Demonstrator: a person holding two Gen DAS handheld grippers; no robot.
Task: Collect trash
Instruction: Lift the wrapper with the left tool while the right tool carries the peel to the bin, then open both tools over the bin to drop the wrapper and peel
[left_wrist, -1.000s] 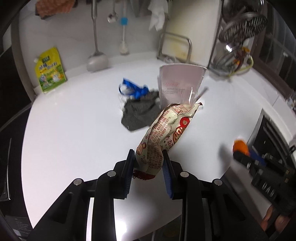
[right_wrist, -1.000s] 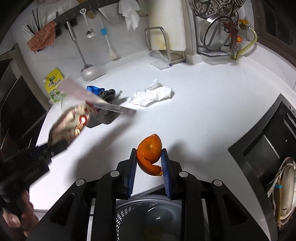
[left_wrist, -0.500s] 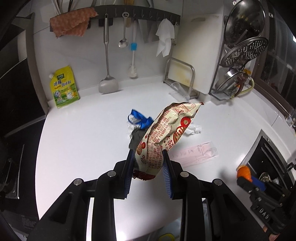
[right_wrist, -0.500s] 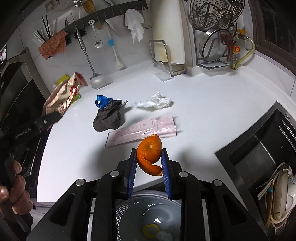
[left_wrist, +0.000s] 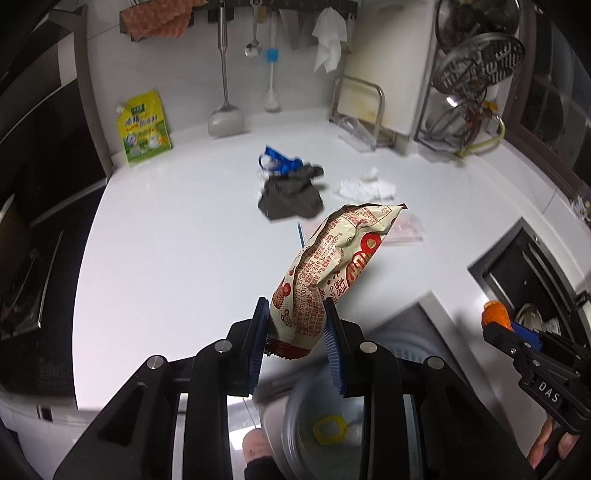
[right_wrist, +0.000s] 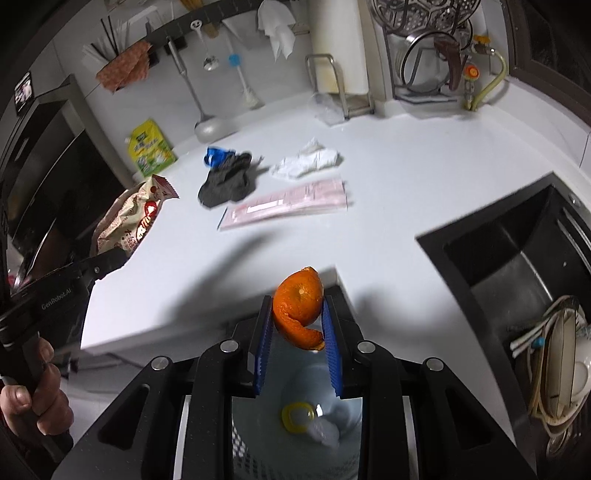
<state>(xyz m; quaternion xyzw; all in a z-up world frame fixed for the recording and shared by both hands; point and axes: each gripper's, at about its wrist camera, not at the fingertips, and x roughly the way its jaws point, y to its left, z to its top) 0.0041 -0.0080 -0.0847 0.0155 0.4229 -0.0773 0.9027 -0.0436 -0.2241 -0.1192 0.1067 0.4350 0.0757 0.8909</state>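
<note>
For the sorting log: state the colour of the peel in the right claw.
Orange: the peel shows best in the right wrist view, pinched in the right claw.

Black tool (left_wrist: 295, 332) bodies w/ ribbed blue pads (right_wrist: 261, 343), silver screws, white lettering, maybe "GenRobot.AI".

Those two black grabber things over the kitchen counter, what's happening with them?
A person is clearing rubbish, holding a tool in each hand. The left tool grips a crumpled cream-and-red snack wrapper; the right tool grips a curled orange peel. Both hang above a round white bin below the counter edge. A white crumpled tissue, a flat pink plastic packet and a dark grey cloth lie on the white counter.
</note>
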